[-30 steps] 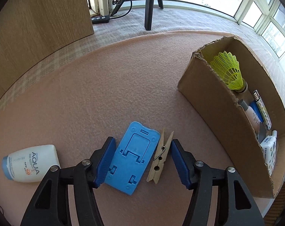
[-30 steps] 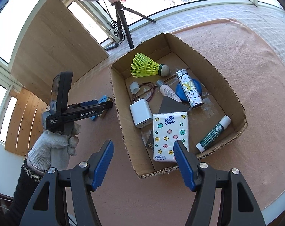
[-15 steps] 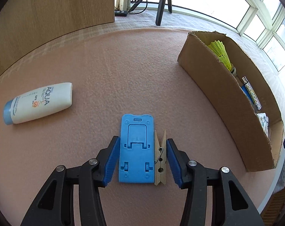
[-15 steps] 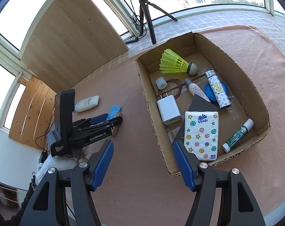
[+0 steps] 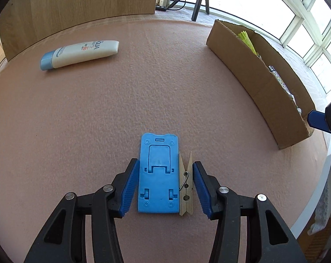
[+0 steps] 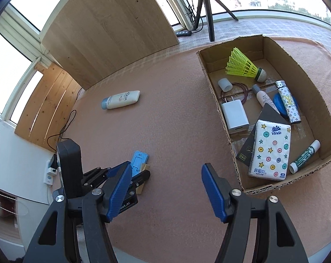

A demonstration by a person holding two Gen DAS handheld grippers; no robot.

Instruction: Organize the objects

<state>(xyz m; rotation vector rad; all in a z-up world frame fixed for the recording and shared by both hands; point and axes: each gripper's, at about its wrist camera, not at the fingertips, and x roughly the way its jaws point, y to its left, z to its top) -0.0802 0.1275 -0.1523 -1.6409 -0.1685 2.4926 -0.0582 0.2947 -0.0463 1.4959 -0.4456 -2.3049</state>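
Pink felt covers the counter (image 5: 143,92), with windows and a wood panel (image 6: 108,28) behind it and a tripod (image 6: 207,15) standing at the far edge.

Item 1: your left claw (image 5: 164,185), lowered over the counter. Between its blue pads lie a blue phone stand (image 5: 158,173) flat on the felt and a wooden clothespin (image 5: 185,188) touching the stand's right edge. The left pad sits against the stand's edge and the right pad just beside the clothespin; whether they actually press you cannot tell from either view.

Item 2: your right claw (image 6: 167,188), released, nothing between its pads, hovering above bare felt between the left claw and the box.

Item 3: cardboard box (image 6: 213,92), open-topped, at the right of the counter. Contents: yellow shuttlecock (image 6: 242,65), white charger (image 6: 234,116), tissue pack (image 6: 270,151) lying over a dark card (image 6: 269,114), patterned lighter (image 6: 288,105), small pink bottle (image 6: 263,96), green-labelled tube (image 6: 304,156), white cap (image 6: 224,84), a loop of thin red band (image 6: 245,92), and a blue item (image 6: 278,104) partly hidden under the lighter.

Item 4: sunscreen tube (image 5: 80,53), white with a blue cap, lying on its side on the far left of the felt, well apart from the box and both claws.
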